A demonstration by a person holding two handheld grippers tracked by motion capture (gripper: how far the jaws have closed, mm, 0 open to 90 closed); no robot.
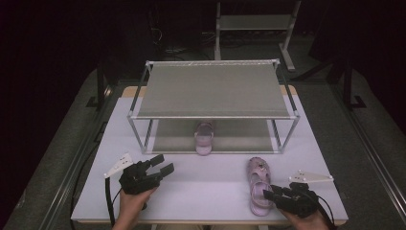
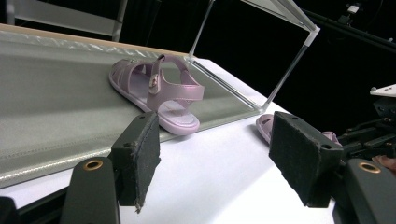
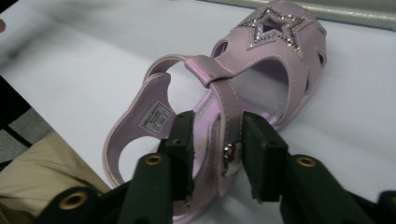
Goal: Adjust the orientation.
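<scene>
Sandal (image 3: 261, 88) on the white bench (image 1: 210, 184) — right gripper (image 3: 215, 140) fingers pinch its strap; left gripper (image 2: 210, 154) spread wide. Two-tier rack (image 1: 213, 91) holds another sandal (image 2: 156, 93) — dark room around.

Room's basically black around the edges, light comes from overhead and only hits the white table (image 1: 210, 184) and the rack (image 1: 213, 88). High view is soft and a bit grainy. The close views are sharper, though the near black jaws blur, and the sandal (image 3: 261, 88) strap has a mild sheen with soft shadows underneath
</scene>
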